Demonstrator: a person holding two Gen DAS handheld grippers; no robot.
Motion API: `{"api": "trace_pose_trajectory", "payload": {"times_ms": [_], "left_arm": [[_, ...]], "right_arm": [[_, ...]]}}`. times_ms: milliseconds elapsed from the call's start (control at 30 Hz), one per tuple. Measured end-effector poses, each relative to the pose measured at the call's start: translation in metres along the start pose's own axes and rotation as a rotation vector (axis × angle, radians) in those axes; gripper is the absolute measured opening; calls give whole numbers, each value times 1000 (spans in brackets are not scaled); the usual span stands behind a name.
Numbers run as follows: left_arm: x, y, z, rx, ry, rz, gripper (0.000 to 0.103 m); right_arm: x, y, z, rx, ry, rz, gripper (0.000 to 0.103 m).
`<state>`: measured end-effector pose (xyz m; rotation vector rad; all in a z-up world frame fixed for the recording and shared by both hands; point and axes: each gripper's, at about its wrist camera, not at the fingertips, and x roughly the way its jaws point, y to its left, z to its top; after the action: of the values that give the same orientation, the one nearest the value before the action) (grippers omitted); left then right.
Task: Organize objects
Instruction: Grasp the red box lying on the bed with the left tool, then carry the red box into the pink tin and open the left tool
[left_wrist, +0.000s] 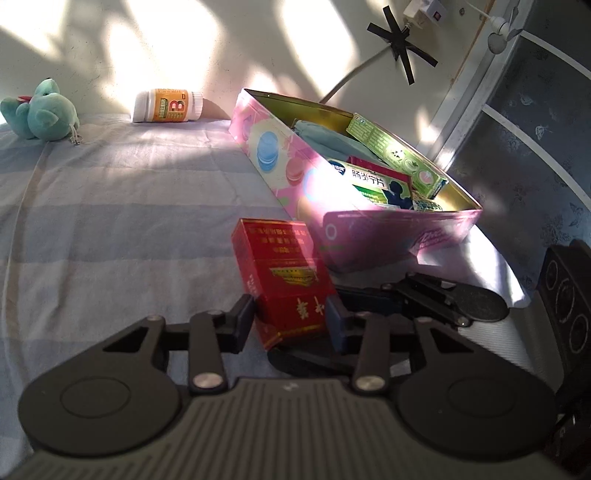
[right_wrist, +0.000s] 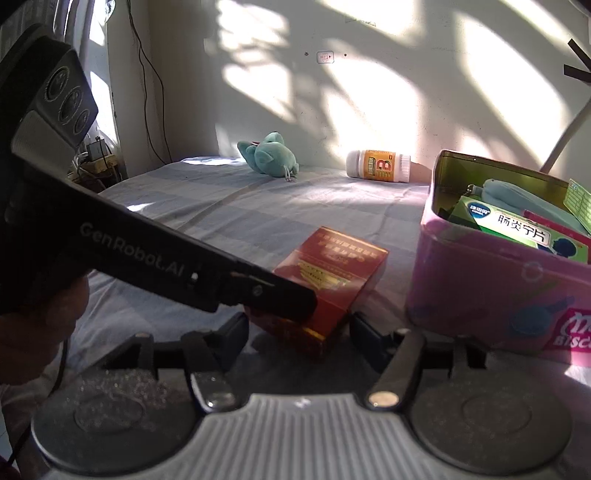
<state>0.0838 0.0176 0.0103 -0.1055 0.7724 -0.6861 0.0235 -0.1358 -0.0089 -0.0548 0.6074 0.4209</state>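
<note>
Sunlit wall behind, patched with leaf shadows; bed covered in a pale blue and white striped sheet.

Red carton: flat, gold emblem and gold characters on the lid, print too blurred to read. It lies at lower centre of both views, just beside the pink tin.

Left gripper: fingers pinching the near end of the red carton, pads pressed to both sides. Its arm crosses the left of the right wrist view, lettered "GenRobot.AI".

Right gripper: fingers spread either side of the same carton, a gap visible at each pad, no contact.

Pink tin, open, macaron pattern on the side, partial word "BISC" at the right edge of the right wrist view. Inside: green-and-white medicine box reading "肠炎宁片", long green box, blue-grey pouch.

Upper left of the left wrist view: teal plush toy; white bottle on its side, orange label with a large "B".
</note>
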Motion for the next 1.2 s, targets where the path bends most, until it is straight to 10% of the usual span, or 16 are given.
{"api": "trace_pose_trajectory", "payload": {"times_ms": [300, 700, 833, 1200], "left_arm": [[-40, -42, 47, 75, -191, -42, 44], [78, -109, 119, 217, -168, -79, 45], [112, -108, 129, 175, -146, 37, 46], [68, -92, 102, 226, -195, 300, 48]], "right_arm": [[-56, -7, 29, -1, -255, -29, 59], [-40, -131, 57, 89, -262, -256, 60], [-16, -165, 56, 118, -213, -398, 68], [-59, -155, 35, 222, -328, -348, 67]]}}
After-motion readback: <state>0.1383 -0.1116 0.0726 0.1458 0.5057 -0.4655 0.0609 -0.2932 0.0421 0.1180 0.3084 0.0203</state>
